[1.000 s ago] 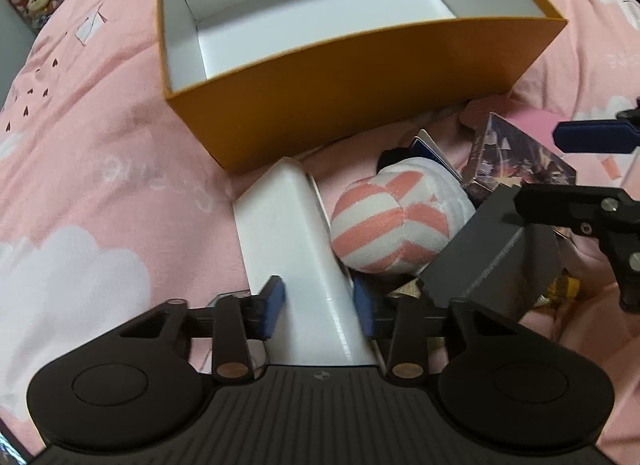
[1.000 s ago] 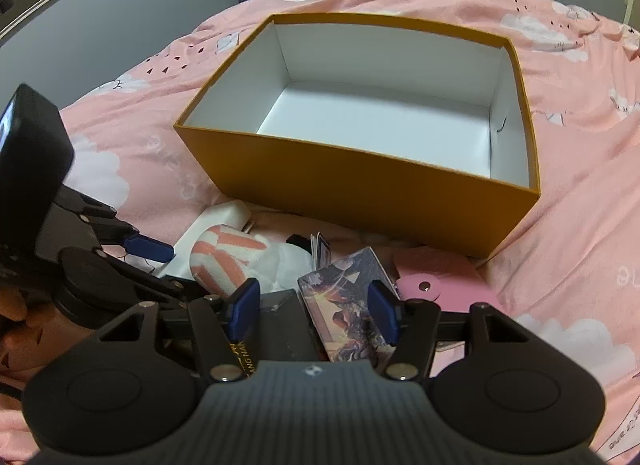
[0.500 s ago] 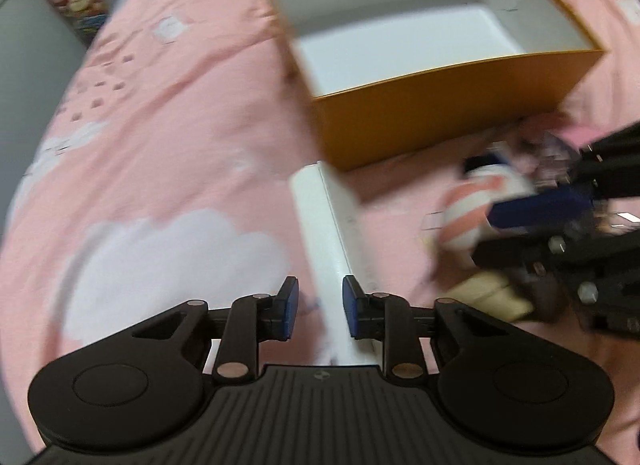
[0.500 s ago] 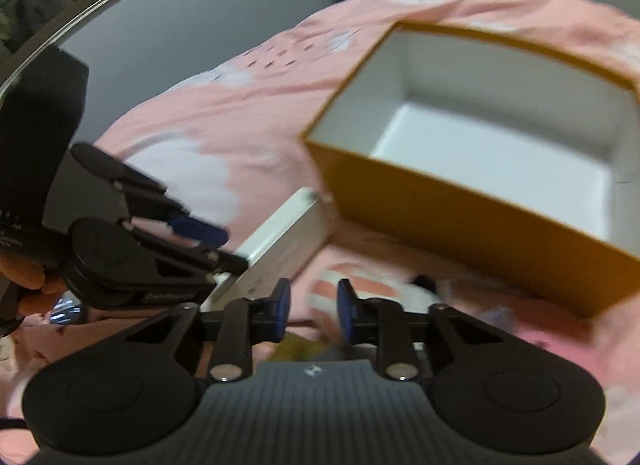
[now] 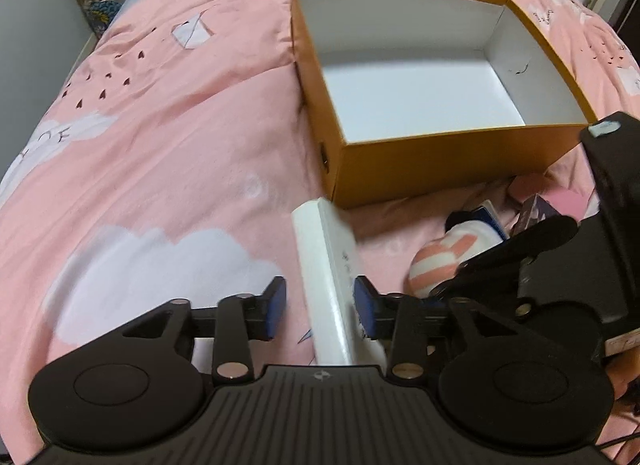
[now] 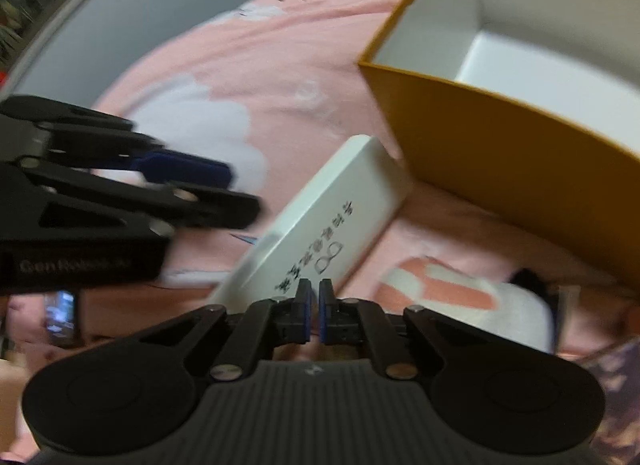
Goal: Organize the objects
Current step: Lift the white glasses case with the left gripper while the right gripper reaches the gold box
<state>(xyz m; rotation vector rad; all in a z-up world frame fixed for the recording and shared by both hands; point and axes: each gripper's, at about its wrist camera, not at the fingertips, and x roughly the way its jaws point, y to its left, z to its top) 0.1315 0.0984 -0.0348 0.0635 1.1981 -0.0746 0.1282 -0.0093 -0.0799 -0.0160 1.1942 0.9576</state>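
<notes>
Left wrist view: left gripper (image 5: pixel 319 307) opening around the long white box (image 5: pixel 334 277), blue pads clear of both its sides, so box released, not gripped. Box lying tilted on the pink bed (image 5: pixel 160 169), far end just beside the near corner of the empty orange box (image 5: pixel 460 161). Right gripper (image 6: pixel 315 315) clenched on nothing, tips hovering above the white box's printed face. Probably a regrasp or handover step, nothing yet stowed. Next move: a firm hold across the white box, then a lift over the orange wall. Striped plush (image 5: pixel 440 261) and card pack (image 5: pixel 534 211) partly hidden behind the right gripper's body; right wrist view blurred, printed text unreadable, near end of the white box cut off.
</notes>
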